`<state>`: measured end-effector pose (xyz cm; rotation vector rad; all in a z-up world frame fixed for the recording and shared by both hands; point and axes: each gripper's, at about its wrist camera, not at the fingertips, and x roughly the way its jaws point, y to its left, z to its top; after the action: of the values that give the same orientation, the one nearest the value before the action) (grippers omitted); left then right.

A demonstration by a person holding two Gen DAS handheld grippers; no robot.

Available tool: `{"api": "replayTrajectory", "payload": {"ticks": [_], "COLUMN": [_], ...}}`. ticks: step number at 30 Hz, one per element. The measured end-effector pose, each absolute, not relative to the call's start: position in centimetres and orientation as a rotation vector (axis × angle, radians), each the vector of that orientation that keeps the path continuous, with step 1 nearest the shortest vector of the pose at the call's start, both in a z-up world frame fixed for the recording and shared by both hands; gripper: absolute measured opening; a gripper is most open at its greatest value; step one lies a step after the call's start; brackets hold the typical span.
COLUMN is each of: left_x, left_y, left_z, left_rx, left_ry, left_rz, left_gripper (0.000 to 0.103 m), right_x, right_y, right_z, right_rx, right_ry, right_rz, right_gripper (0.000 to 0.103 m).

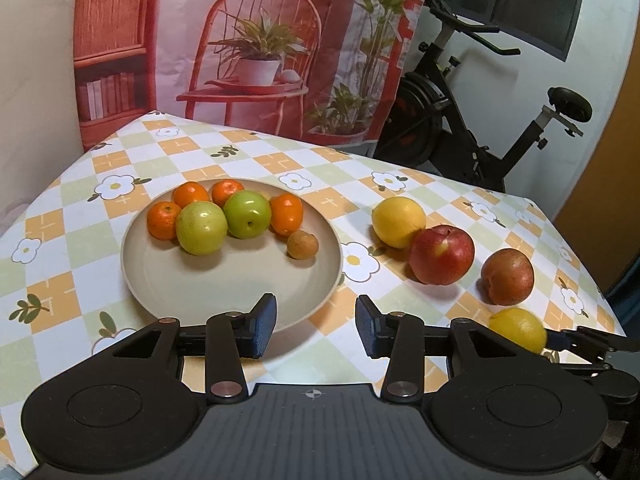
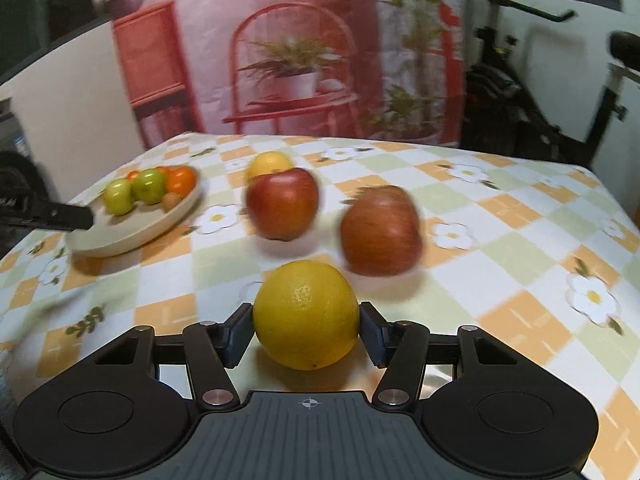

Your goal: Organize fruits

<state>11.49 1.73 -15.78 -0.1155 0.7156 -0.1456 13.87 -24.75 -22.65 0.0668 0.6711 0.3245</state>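
Note:
A beige plate (image 1: 224, 284) holds two green apples (image 1: 202, 227), several small oranges (image 1: 163, 220) and a little brown fruit (image 1: 303, 244). My left gripper (image 1: 316, 320) hovers open over the plate's near rim, with nothing between its fingers. To the right of the plate, a yellow citrus (image 1: 398, 221) and two red apples (image 1: 441, 254) (image 1: 507, 277) lie on the cloth. My right gripper (image 2: 306, 320) is shut on a second yellow citrus (image 2: 306, 314) low over the table, with both pads against its sides. The red apples (image 2: 282, 204) (image 2: 380, 230) lie just beyond it.
The table (image 1: 240, 148) has a checked cloth with a flower print. Its far edge meets a printed backdrop (image 1: 256, 40). An exercise bike (image 1: 480, 120) stands beyond the right corner. Open cloth lies to the right of the apples (image 2: 520, 240).

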Motion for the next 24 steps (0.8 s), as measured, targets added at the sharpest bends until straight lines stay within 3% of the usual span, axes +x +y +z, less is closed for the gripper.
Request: {"api": "replayTrajectory", "payload": {"ticks": [11,24], "left_x": [11.7,13.4], "left_y": [4.6,2.9], "left_z": [-15.3,-16.2], "left_rx": [-0.136,-0.097], "left_ry": [0.718,0.753], "left_rz": [-0.108,-0.167], "left_gripper": [0.046,0.046], "right_x": [17.0,17.2], "right_y": [-16.4,-18.6], "right_z": [-21.9,-21.0], "right_rx": [-0.081,-0.066], "right_ry": [0.671,0.682], "right_rz": [0.589,0.587], "right_gripper": [0.052,0.053]}}
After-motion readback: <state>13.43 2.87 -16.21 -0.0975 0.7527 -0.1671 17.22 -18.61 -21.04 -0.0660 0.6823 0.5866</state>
